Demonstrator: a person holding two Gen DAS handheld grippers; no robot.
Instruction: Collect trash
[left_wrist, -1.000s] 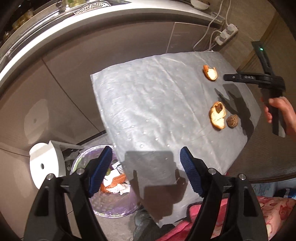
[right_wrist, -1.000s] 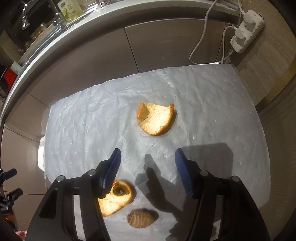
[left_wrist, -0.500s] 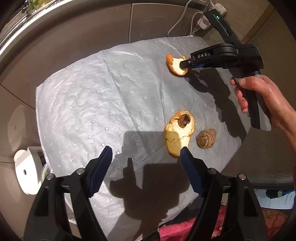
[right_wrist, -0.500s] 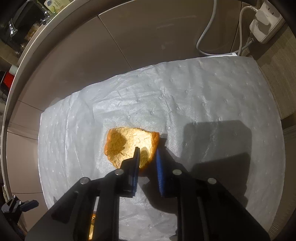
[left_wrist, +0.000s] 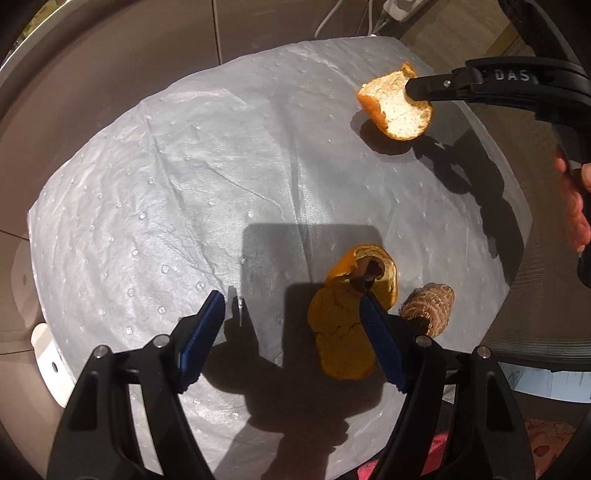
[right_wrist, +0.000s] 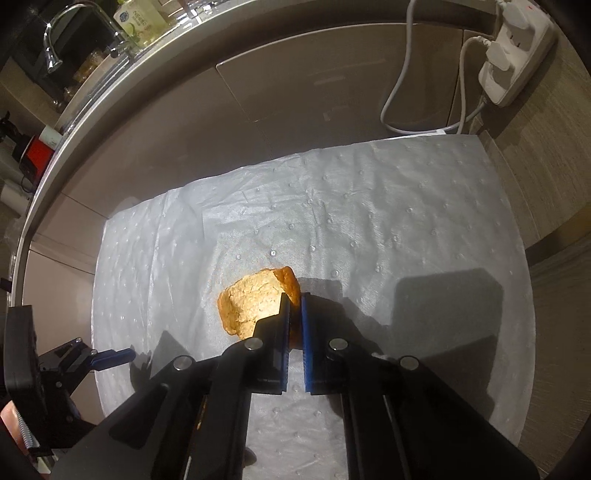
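A curled orange peel (left_wrist: 343, 332) lies on the grey mat (left_wrist: 166, 184), with a brown ridged shell (left_wrist: 428, 302) just right of it. My left gripper (left_wrist: 290, 301) hangs open over the mat; its right finger overlaps the peel's right edge and nothing is between the pads. My right gripper (right_wrist: 294, 306) is shut on the edge of another orange peel piece (right_wrist: 255, 302). In the left wrist view that piece (left_wrist: 397, 110) is tilted up at the mat's far right with its shadow below it, pinched by the right gripper (left_wrist: 410, 88).
A white power strip (right_wrist: 513, 55) with plugged cables hangs on the wall behind the mat. A curved counter edge (right_wrist: 110, 96) with a tap and bottles runs along the back. A white object (left_wrist: 48, 362) sits below the mat's left edge. A hand (left_wrist: 576, 206) holds the right gripper's handle.
The left gripper moved from over the bin at the mat's edge to above the large peel. The right gripper dropped onto the far peel, shut on it and tipped it up.
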